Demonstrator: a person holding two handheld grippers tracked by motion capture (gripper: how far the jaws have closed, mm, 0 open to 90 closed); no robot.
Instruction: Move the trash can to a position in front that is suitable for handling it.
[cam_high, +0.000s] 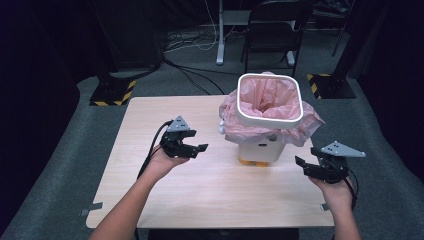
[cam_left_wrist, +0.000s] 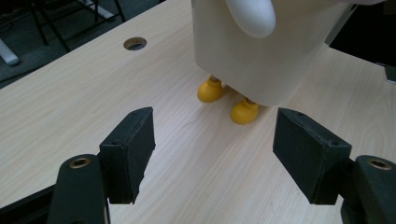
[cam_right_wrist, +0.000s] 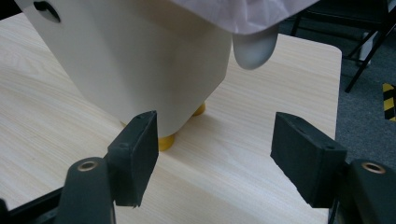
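Both apart-jawed and empty, left gripper and right gripper flanking, without touching, the white waste bin on yellow feet, lined with a pink bag, toward the far right of the wooden table.

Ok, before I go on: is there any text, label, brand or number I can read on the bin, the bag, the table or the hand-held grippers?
None: no readable word, brand or number.
White bin: small dark marks on its front, too small to tell.
Pink bag: plain.
Table: bare wood grain.
Left hand-held gripper and right hand-held gripper: no lettering visible.
Floor bases: yellow-black hazard stripes, a sign without words.
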